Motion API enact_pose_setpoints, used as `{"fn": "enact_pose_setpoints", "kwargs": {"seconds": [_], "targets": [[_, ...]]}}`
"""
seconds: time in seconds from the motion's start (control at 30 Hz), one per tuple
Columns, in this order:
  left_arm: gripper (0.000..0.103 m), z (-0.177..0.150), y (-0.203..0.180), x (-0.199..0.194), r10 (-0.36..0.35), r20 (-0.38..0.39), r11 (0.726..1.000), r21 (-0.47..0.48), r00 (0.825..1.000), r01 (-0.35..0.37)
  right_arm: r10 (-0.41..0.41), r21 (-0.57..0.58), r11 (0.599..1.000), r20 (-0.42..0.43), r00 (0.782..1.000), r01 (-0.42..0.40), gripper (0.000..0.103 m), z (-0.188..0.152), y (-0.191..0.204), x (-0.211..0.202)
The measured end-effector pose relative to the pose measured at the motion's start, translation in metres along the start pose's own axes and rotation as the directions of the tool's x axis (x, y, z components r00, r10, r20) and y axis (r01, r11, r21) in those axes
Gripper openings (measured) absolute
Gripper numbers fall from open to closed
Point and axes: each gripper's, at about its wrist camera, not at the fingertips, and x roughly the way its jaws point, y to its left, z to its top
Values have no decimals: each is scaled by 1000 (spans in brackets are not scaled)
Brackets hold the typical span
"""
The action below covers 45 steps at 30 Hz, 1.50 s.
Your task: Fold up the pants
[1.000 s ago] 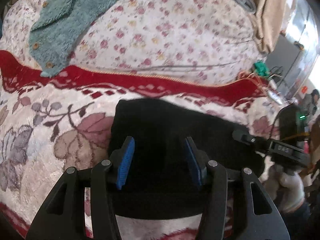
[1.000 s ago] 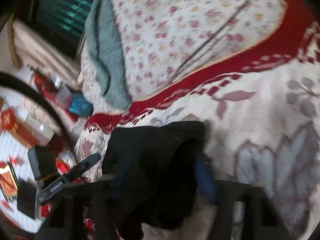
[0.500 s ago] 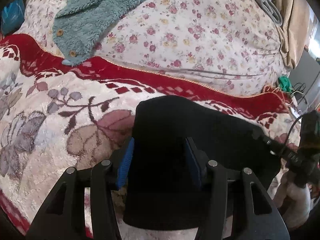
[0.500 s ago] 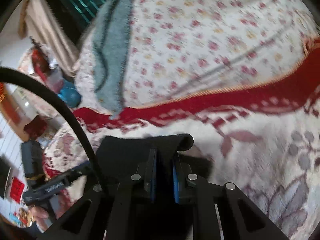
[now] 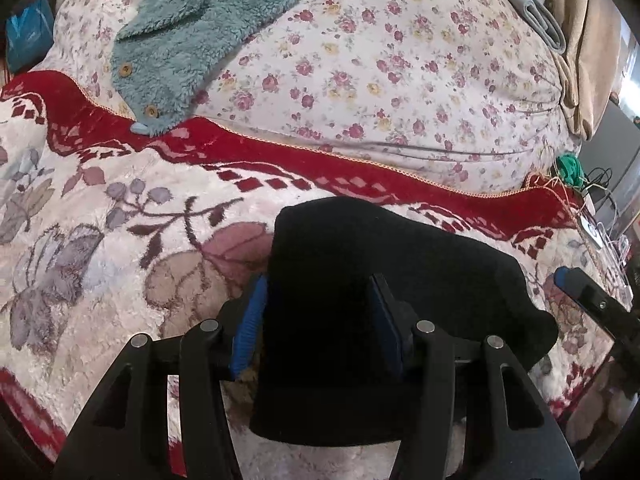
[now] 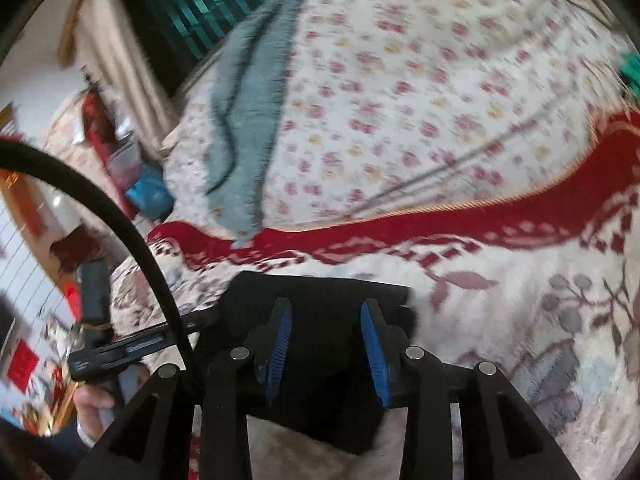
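Note:
The black pants (image 5: 380,248) lie folded into a compact block on the floral plush blanket (image 5: 100,260). My left gripper (image 5: 318,280) hovers open over their left part, one blue pad by the left edge and the other over the cloth. In the right wrist view the pants (image 6: 320,292) lie flat under my right gripper (image 6: 326,306). Its jaws are opening, and no cloth is pinched between the pads. One finger of the right gripper (image 5: 580,292) shows past the pants' right end. The left gripper (image 6: 120,352) and the hand holding it appear at the lower left.
A teal fleece garment (image 5: 192,40) with buttons lies on the flowered quilt (image 5: 380,80) behind the blanket's red border (image 5: 280,152). Cables and small items (image 5: 592,192) clutter the far right edge. A black cable (image 6: 120,220) arcs across the right wrist view.
The right gripper was shut on a raised fold of the pants half a second ago. It has since let go and lifted, and the fold now lies flat. The left gripper stays open over the pants.

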Motion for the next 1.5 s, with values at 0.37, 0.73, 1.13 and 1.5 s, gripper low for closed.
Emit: {"fn": "enact_pose_setpoints", "kwargs": {"seconds": [0.37,0.73,1.13,1.5], "targets": [[51,-8,-4,-12,13,10,1000,18,1000,-13,-67,-118,992,-144,987,50,35,-39,29,31],[51,-16,-10,-14,35,-8,999,36,999,-34,-17,-68,998,-93,996,10,38,-29,33,16],[51,-15,-27,-21,63,-1,994,92,998,-63,-54,-51,997,-8,999,53,53,-21,47,9],[51,-14,-33,-25,78,12,990,121,997,-79,-84,-30,996,9,996,84,54,-22,41,5]]}}
